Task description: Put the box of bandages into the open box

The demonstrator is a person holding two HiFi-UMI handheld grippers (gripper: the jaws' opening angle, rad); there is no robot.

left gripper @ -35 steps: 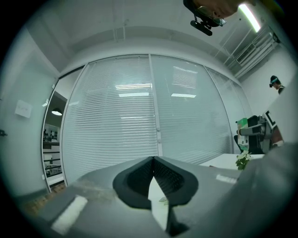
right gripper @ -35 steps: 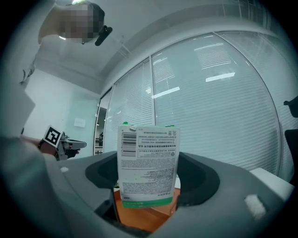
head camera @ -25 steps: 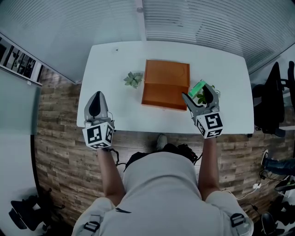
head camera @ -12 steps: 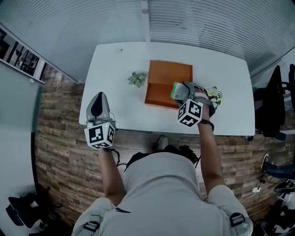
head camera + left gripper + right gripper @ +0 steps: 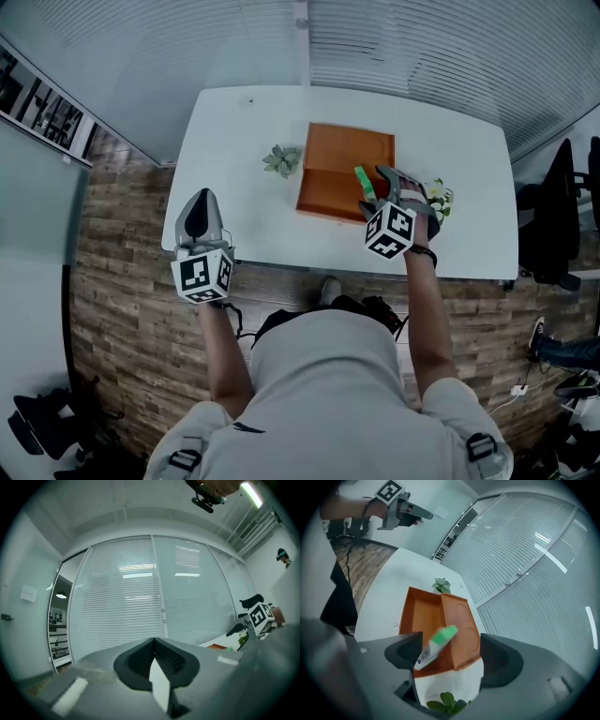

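The open orange box [image 5: 342,155] lies on the white table [image 5: 234,141], its tray [image 5: 422,616] beside its flat lid. My right gripper [image 5: 384,190] hovers over the box's right side, and its jaws are opening. The green-and-white box of bandages [image 5: 363,183] sits tilted and blurred between them above the orange box. In the right gripper view the bandage box [image 5: 437,646] lies loose near the left jaw of the right gripper [image 5: 450,653], and neither pad presses on it. My left gripper [image 5: 199,214] is held at the table's near left edge, its jaws [image 5: 154,660] closed together on nothing.
A small succulent [image 5: 282,160] stands left of the orange box. A potted plant [image 5: 437,199] stands just right of my right gripper, its leaves [image 5: 447,702] under the jaws. An office chair [image 5: 562,197] stands beyond the table's right end.
My right gripper carried the bandage box leftward from beside the plant to over the orange box. Its jaws have spread and the bandage box now tilts loose. The left gripper stayed put.
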